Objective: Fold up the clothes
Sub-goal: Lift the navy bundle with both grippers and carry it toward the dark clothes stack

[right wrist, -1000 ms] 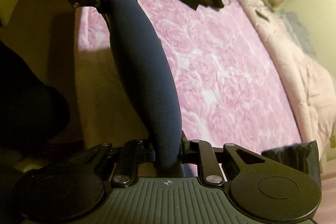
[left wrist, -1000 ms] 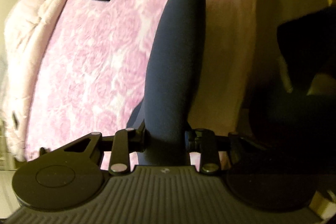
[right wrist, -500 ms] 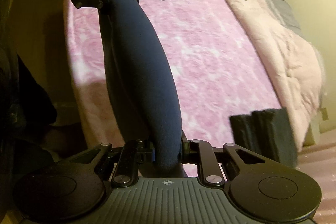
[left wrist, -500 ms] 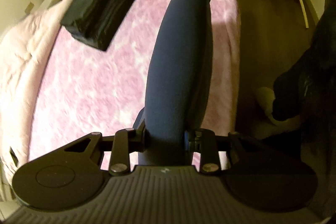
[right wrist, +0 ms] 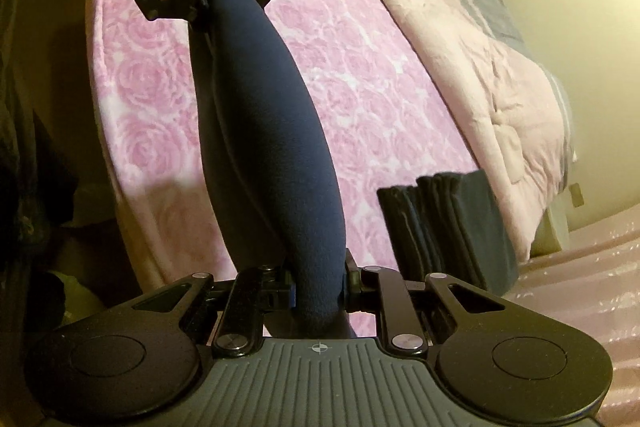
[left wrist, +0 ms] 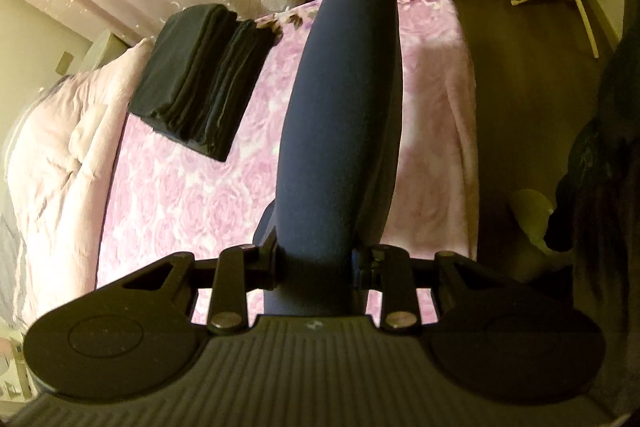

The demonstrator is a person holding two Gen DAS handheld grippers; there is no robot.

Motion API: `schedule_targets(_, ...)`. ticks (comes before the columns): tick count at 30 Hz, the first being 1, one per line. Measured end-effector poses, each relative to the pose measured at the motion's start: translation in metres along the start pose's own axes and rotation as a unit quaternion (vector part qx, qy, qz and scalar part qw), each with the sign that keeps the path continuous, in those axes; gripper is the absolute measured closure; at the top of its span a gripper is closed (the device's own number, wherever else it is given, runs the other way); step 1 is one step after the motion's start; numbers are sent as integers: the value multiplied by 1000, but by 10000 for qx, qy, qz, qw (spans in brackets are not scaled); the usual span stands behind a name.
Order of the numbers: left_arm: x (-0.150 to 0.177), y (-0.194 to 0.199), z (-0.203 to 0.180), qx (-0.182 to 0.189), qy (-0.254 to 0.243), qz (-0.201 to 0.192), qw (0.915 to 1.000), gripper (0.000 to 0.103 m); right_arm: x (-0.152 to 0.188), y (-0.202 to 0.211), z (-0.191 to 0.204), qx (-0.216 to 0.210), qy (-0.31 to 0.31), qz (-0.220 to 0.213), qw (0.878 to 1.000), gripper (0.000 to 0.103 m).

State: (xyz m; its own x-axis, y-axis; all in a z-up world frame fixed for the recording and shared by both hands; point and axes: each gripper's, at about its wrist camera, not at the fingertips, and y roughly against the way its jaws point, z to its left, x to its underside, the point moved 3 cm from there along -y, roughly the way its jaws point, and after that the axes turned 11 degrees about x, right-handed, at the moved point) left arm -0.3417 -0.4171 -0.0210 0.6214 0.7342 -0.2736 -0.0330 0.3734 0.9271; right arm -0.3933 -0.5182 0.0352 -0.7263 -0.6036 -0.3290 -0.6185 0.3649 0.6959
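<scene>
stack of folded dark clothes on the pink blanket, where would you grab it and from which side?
Grip the folded dark stack at its open layered edge, the end nearest the left gripper, coming in low along the rose blanket. The layers fan apart there, so a finger could slide underneath. Both grippers are busy now: each end of the navy garment is clamped, the right gripper included.

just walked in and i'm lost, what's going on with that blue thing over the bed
A person is folding laundry with two handheld tongs. The left tongs and right tongs each clamp one end of a navy garment, holding it stretched above the pink rose blanket. A stack of folded dark clothes already sits on the bed.
</scene>
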Motion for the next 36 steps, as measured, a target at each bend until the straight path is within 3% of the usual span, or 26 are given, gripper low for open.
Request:
schedule_targets(14, -46, -16, -10, 68, -103, 4, 9999, 75, 35, 5, -5, -28, -93, 91, 9999, 86)
schedule_targets(23, -44, -29, 32, 140, -211, -168, 9995, 75, 19, -27, -37, 66, -128, 333, 9993, 86)
schedule_targets(36, -49, -43, 142, 86, -697, -666, 9953, 75, -19, -75, -115, 469, -271, 793, 9954, 86)
